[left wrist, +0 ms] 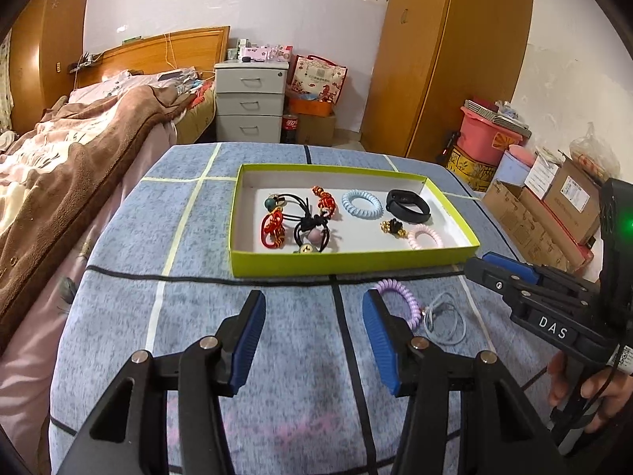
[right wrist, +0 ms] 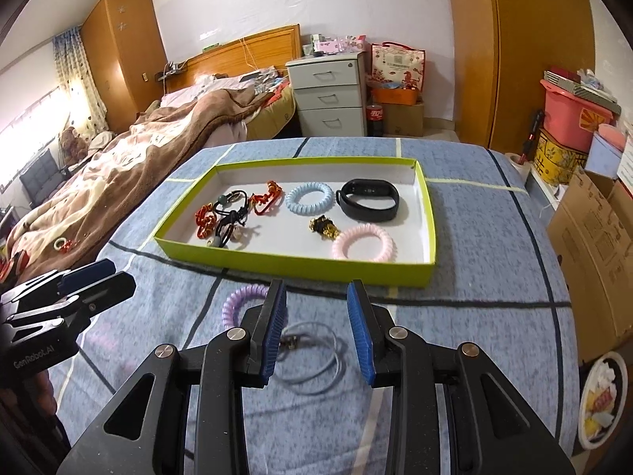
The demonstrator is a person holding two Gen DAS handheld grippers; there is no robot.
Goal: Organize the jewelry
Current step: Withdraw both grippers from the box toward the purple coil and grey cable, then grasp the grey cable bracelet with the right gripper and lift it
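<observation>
A green-rimmed white tray [left wrist: 316, 263] [right wrist: 300, 265] on the blue cloth holds a black band [left wrist: 408, 206] [right wrist: 370, 200], a blue coil tie [left wrist: 362, 204] [right wrist: 309, 197], a pink coil tie [left wrist: 425, 236] [right wrist: 364, 243], a gold-and-black charm [left wrist: 392, 228] [right wrist: 324, 228] and red and black ties [left wrist: 300, 221] [right wrist: 233, 213]. In front of the tray lie a purple coil tie [left wrist: 399, 301] [right wrist: 239, 303] and a thin grey cord ring [left wrist: 447, 320] [right wrist: 312, 360]. My left gripper [left wrist: 314, 312] is open and empty, left of the purple tie. My right gripper [right wrist: 316, 304] is open and empty above the grey ring.
The blue checked cloth [left wrist: 277, 356] covers the table. A bed with a brown blanket [left wrist: 79, 146] lies left. White drawers [left wrist: 251, 101] and a wardrobe [left wrist: 447, 59] stand behind. Cardboard boxes [left wrist: 546, 213] and a pink bin [left wrist: 488, 134] stand right.
</observation>
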